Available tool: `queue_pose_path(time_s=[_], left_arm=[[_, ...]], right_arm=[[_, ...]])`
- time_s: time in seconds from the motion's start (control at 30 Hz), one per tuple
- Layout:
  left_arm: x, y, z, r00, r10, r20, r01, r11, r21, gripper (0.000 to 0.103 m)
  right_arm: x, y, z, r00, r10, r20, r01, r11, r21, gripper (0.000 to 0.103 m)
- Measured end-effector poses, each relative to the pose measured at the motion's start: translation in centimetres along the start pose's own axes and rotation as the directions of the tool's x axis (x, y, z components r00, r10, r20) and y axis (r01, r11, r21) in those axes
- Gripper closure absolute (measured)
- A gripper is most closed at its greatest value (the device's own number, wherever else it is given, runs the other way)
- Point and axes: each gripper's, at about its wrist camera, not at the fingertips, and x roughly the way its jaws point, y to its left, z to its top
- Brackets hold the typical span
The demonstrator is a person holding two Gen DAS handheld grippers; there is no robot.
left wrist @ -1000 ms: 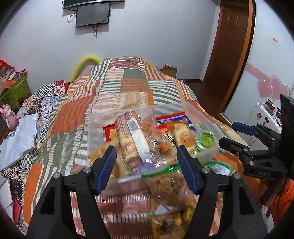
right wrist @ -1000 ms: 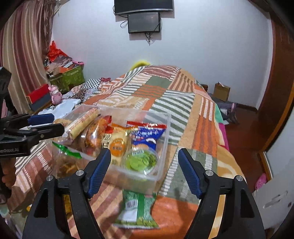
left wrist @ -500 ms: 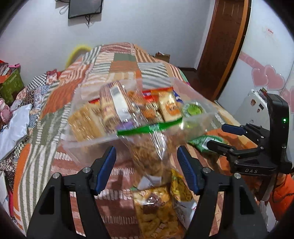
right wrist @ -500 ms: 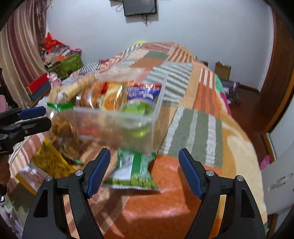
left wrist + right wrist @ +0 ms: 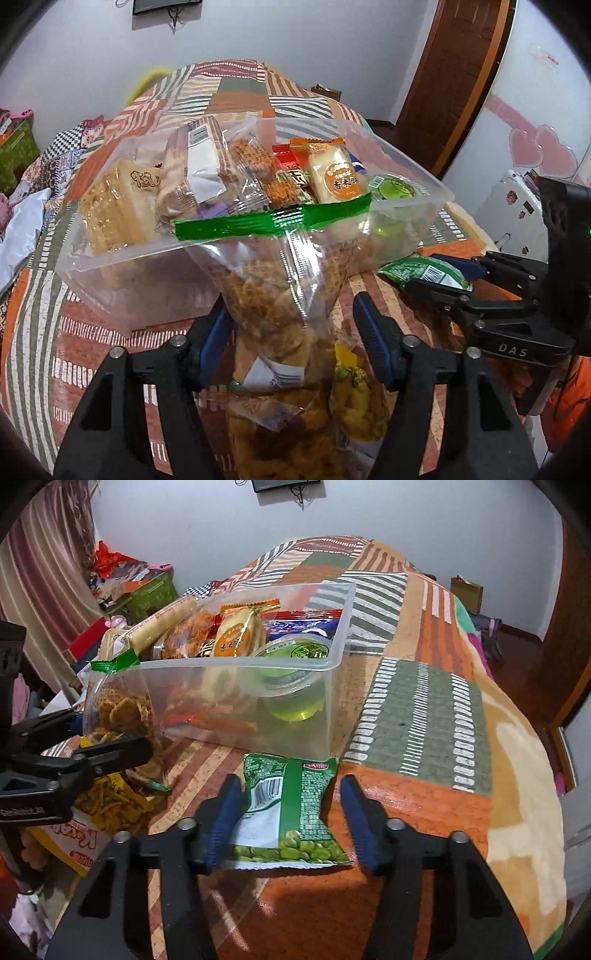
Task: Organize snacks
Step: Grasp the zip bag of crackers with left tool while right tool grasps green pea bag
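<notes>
A clear plastic box (image 5: pixel 122 291) full of wrapped snacks stands on the patchwork bed. A clear bag of brown crisps (image 5: pixel 269 306) with a green seal strip leans against its front wall. My left gripper (image 5: pixel 290 314) straddles the bag's lower part; its jaws are closing, the left pad at the bag and a gap at the right pad. From the right wrist, the left gripper (image 5: pixel 110 733) shows around that bag (image 5: pixel 118 709). A green pea packet (image 5: pixel 291 808) lies flat before the box (image 5: pixel 332 686). My right gripper (image 5: pixel 290 786) is closing around it, pads not pressing.
Yellow snack bags (image 5: pixel 354 398) lie on the quilt (image 5: pixel 424 716) under the crisp bag, also seen as yellow bags (image 5: pixel 107 805) from the right. The right gripper (image 5: pixel 424 273) works close beside the left. A door (image 5: pixel 454 74) and white wall stand to the right.
Both grippers sank toward the bed. The left jaws narrowed around the crisp bag, the right jaws narrowed around the green pea packet.
</notes>
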Motion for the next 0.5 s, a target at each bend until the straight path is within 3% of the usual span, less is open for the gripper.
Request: queue_pose_path(time_s=[0.3,0.5], left_arm=[[-0.7,-0.1,-0.3,1.0,0.009,0.026,-0.009,1.0,0.015,0.055],[-2.3,-1.3,-0.7,0.997,-0.006,0.082,-0.001,0.996,0.089,0.062]], right_arm=[[-0.2,0.0,-0.4,1.0,0.017,-0.009,-0.017,1.0,-0.004,0.07],[-1.1,0.3,-0.8,1.0,0.01,0.012,-0.01,1.0,-0.016,0.074]])
